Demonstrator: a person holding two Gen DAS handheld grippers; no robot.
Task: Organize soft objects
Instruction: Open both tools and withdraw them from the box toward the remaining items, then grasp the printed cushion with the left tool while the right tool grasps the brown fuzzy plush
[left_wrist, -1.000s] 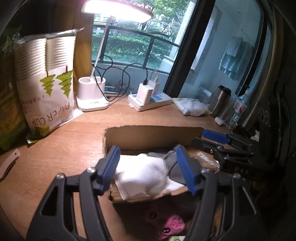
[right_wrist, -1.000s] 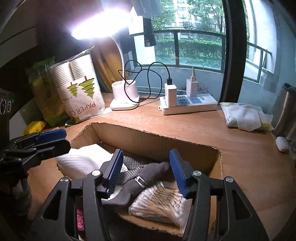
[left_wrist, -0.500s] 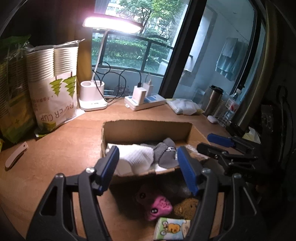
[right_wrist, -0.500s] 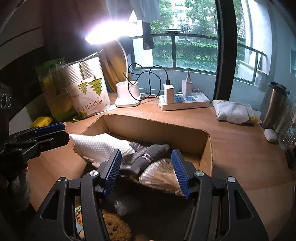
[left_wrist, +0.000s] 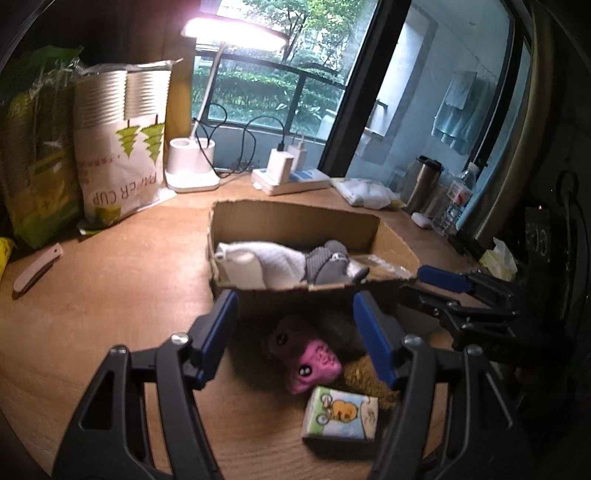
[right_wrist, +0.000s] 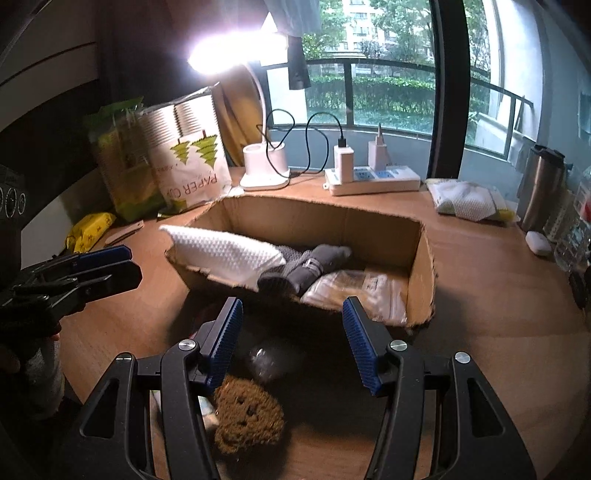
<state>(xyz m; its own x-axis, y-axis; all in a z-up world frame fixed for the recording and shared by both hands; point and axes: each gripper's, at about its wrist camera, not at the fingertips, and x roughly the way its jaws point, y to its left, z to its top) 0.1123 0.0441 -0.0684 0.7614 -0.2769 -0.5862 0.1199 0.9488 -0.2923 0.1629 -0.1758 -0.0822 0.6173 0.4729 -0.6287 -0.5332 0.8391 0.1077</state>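
Note:
A cardboard box (left_wrist: 295, 218) (right_wrist: 421, 266) sits on the wooden table and holds a white towel (left_wrist: 273, 262) (right_wrist: 225, 251), rolled grey socks (left_wrist: 328, 262) (right_wrist: 306, 266) and a clear plastic packet (right_wrist: 358, 288). In front of the box lie a pink plush toy (left_wrist: 306, 354), a brown bear plush (right_wrist: 247, 417) and a small tissue pack (left_wrist: 341, 413). My left gripper (left_wrist: 295, 328) is open and empty above the pink toy. My right gripper (right_wrist: 291, 339) is open and empty above the bear, near the box's front wall.
At the back stand a lit desk lamp (right_wrist: 262, 166), a power strip with chargers (right_wrist: 373, 181), a paper cup bag (left_wrist: 122, 147) and green packs (left_wrist: 37, 155). A folded white cloth (right_wrist: 465, 199), a steel tumbler (right_wrist: 539, 188) and bottles are at the right.
Both grippers have pulled back from over the box toward the table's near side. The plush toys and tissue pack in front of the box have come into view.

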